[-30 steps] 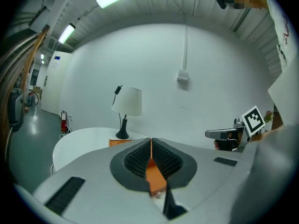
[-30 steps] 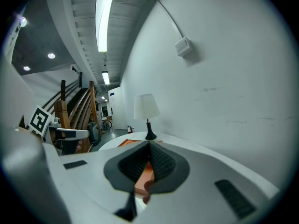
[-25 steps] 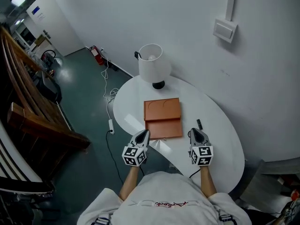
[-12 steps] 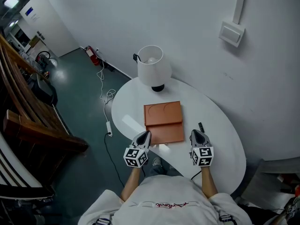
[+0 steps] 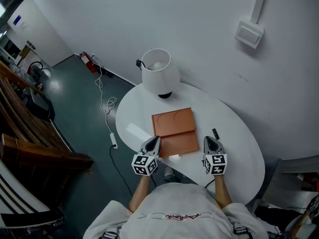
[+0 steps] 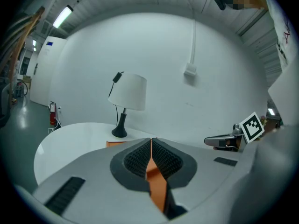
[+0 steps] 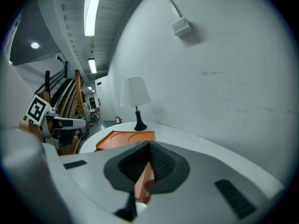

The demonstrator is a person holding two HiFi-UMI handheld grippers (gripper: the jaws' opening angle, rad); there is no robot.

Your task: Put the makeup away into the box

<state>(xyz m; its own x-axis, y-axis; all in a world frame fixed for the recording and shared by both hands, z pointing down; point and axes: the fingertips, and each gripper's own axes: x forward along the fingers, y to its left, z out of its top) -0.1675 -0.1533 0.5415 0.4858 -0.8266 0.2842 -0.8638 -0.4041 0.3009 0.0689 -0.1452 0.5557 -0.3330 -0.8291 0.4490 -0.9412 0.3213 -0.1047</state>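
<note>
You have brought both grippers up to the near edge of the orange box (image 5: 174,131). Left gripper (image 5: 154,141) and right gripper (image 5: 210,141) are closed and empty. The small black makeup item (image 5: 215,133) lies on the worktop (image 5: 239,158) just right of the box, not yet picked up.

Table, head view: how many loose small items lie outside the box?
1: a small black stick lies on the table, right of the orange box and just ahead of the right gripper. More may be hidden from this view.
</note>
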